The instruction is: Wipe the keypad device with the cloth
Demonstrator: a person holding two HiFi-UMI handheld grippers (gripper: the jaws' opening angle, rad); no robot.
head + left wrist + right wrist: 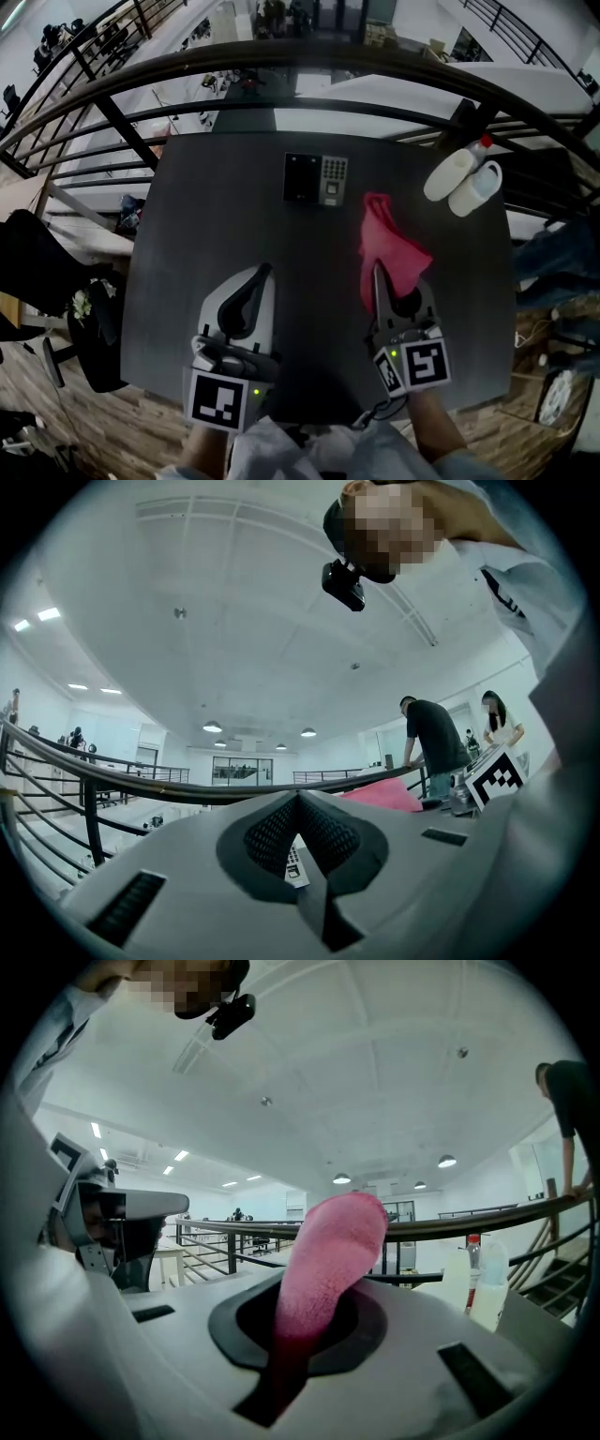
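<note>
The keypad device lies flat at the far middle of the dark table, black screen at left, silver keys at right. A pink cloth lies to its near right, and my right gripper is shut on the cloth's near end; the cloth rises from between the jaws in the right gripper view. My left gripper rests at the near left, jaws shut with nothing in them. Through its pads a sliver of the keypad device shows.
Two white bottles lie at the table's far right corner, one with a red cap. A curved black railing runs behind the table. A black chair stands at the left. A person stands by the railing.
</note>
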